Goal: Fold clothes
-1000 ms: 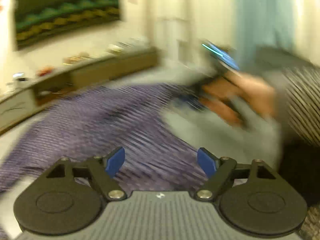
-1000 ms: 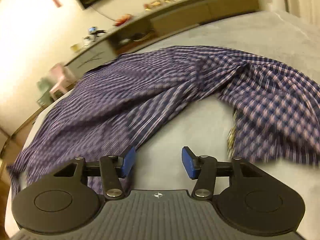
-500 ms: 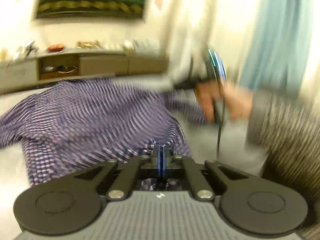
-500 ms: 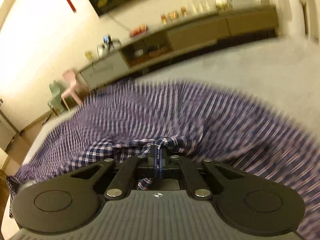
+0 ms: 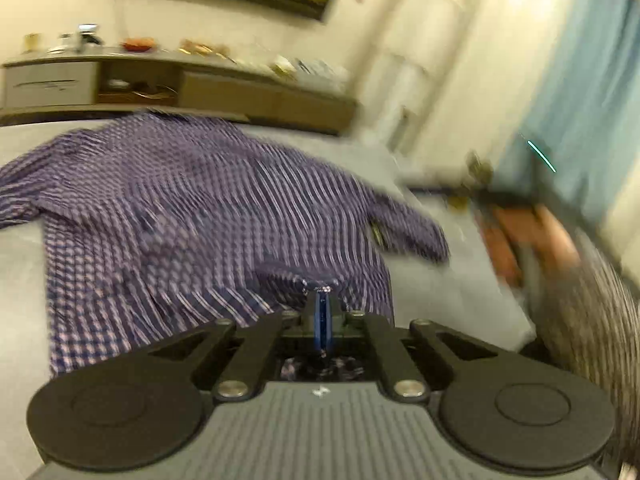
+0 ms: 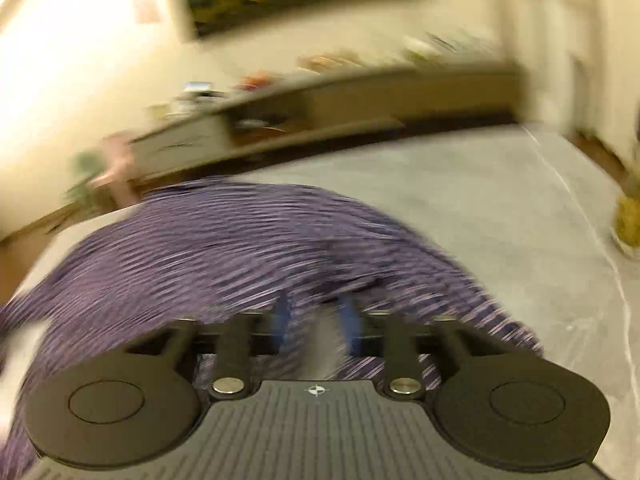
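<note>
My left gripper [image 5: 322, 322] has its jaws pressed together on a fold of the shirt [image 5: 192, 216]. The shirt is purple with small checks. It lies spread on the grey bed [image 5: 452, 280], and its near edge bunches up at my left jaws. One sleeve [image 5: 404, 228] sticks out to the right.

My right gripper [image 6: 316, 324] has its jaws apart, with a gap between the blue pads [image 6: 280, 320]. The shirt [image 6: 240, 248] lies right under and in front of them. That view is blurry, so I cannot tell if the pads touch the cloth.

Behind the bed is a long cabinet [image 5: 224, 88]. Its open shelf [image 5: 136, 90] holds some small things, too blurry to name. A yellow thing [image 6: 628, 220] sits at the right edge of the bed.
</note>
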The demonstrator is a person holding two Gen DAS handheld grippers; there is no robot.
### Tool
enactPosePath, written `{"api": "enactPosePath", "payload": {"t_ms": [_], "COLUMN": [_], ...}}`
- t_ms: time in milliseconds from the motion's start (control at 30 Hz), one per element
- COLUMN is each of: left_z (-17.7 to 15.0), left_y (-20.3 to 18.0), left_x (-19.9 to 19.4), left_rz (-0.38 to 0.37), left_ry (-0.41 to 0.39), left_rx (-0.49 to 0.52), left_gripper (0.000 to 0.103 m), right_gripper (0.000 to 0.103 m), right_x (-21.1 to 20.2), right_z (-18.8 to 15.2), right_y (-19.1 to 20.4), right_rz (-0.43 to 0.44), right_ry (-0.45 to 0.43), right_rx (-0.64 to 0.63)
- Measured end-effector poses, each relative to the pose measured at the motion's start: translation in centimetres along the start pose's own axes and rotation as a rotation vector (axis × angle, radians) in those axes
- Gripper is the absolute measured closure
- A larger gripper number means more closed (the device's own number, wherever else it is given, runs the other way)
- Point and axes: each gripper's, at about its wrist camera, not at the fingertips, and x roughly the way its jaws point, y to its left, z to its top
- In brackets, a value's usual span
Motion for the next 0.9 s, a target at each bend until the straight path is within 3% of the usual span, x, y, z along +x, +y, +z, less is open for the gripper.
{"api": "enactPosePath", "payload": {"t_ms": [67, 100, 233, 300, 367, 400, 433, 467, 500, 600, 733, 900], "left_z": [1.0, 1.4, 3.3, 2.9, 2.9, 2.8, 2.5, 2.3, 2.1, 1.3, 0.7, 0.7], "left_y": [0.1, 0.1, 0.3, -0.6, -1.7, -1.7, -1.5, -1.2, -1.0, -1.0, -2.0, -3.1], "left_x": [-0.2, -0.3, -0.7, -1.8, -2.5, -2.4, -2.7, -3.0, -3.2, -3.6, -2.3, -0.5], "left_rz": [-0.007, -0.011, -0.027, -0.077, -0.098, -0.096, -0.09, -0.084, -0.078, -0.11, -0.147, -0.18], "left_ry": [-0.035, -0.053, -0.122, -0.139, -0.16, -0.17, -0.176, -0.183, -0.189, -0.172, -0.149, -0.126], "left_rx": [-0.023, -0.035, -0.08, -0.075, -0.049, -0.043, -0.045, -0.048, -0.051, -0.019, 0.024, 0.069], "left_gripper": [0.101, 0.101, 0.101, 0.101, 0.101, 0.101, 0.101, 0.101, 0.101, 0.101, 0.101, 0.101], "right_gripper": [0.017, 0.014, 0.013, 0.012, 0.014, 0.019, 0.047, 0.095, 0.101, 0.101, 0.1, 0.095], "right_x": [-4.7, -7.1, -13.3, -14.6, -13.5, -12.5, -11.6, -11.0, -10.6, -14.3, -16.6, -13.5], "right_z": [-3.1, -5.0, -12.7, -14.6, -14.9, -14.6, -14.0, -13.3, -12.6, -11.2, -11.7, -13.2], "right_y": [3.5, 5.4, 14.4, 18.5, 20.8, 21.2, 21.1, 20.6, 20.1, 17.1, 14.5, 14.4], "right_rz": [0.051, 0.073, 0.124, 0.041, -0.04, -0.063, -0.083, -0.148, -0.211, -0.332, -0.522, -0.634], "right_ry": [-0.042, -0.059, -0.121, -0.227, -0.276, -0.272, -0.248, -0.224, -0.204, -0.161, -0.082, -0.036], "right_rx": [-0.08, -0.109, -0.258, -0.423, -0.547, -0.564, -0.566, -0.573, -0.578, -0.637, -0.76, -0.787]}}
